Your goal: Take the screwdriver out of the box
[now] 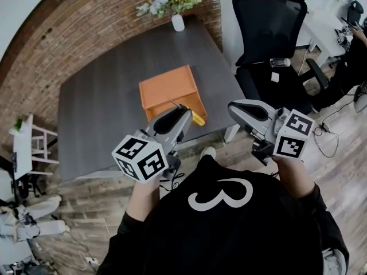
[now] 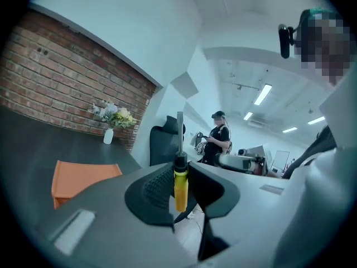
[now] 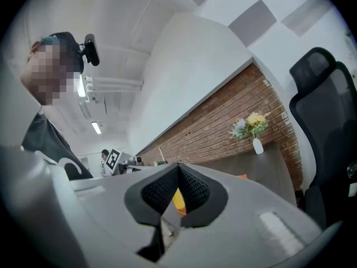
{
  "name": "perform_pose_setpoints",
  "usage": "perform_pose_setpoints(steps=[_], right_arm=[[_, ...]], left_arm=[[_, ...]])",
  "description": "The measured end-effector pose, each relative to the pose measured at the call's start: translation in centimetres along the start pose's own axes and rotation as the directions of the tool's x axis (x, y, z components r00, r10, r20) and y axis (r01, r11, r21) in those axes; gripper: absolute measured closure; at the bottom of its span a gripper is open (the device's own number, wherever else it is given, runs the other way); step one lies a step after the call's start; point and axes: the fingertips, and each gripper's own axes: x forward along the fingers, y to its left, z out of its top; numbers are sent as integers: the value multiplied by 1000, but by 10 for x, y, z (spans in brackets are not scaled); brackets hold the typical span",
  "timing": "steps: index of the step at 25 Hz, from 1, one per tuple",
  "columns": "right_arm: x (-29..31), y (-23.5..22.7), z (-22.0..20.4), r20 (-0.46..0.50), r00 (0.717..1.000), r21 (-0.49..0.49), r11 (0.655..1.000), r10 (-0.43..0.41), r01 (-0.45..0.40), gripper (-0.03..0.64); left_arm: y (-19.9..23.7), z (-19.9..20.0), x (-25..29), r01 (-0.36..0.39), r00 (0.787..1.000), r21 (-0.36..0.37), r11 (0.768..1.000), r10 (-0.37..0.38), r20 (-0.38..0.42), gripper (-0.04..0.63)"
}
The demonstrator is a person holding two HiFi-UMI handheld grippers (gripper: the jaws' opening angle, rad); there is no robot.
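The screwdriver [image 1: 197,118] has a yellow handle, a black collar and a thin metal shaft. My left gripper [image 1: 186,111] is shut on its handle and holds it in the air above the near edge of the orange box [image 1: 169,87]. In the left gripper view the screwdriver [image 2: 180,186] stands upright between the pads, shaft pointing up, and the orange box [image 2: 78,177] lies lower left on the table. My right gripper [image 1: 236,106] hovers to the right of the box, off the table's corner. Its pads [image 3: 192,186] meet at the tip with nothing between them.
The box sits on a dark grey table [image 1: 97,113] against a brick wall. A white vase of flowers [image 1: 178,20] stands at the far edge. A black office chair [image 1: 269,33] is right of the table. A white rack [image 1: 26,145] is at the left. A person [image 2: 217,144] stands far off.
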Motion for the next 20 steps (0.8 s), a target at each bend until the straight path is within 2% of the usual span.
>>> perform_pose_setpoints(steps=[4, 10, 20], right_arm=[[1, 4, 2, -7, 1000, -26, 1000, 2, -2, 617], [4, 2, 0, -11, 1000, 4, 1000, 3, -3, 617], [0, -3, 0, 9, 1000, 18, 1000, -14, 14, 617]], left_arm=[[-13, 8, -9, 7, 1000, 2, 1000, -7, 16, 497], [-21, 11, -13, 14, 999, 0, 1000, -14, 31, 497], [-30, 12, -7, 38, 999, 17, 999, -38, 8, 497]])
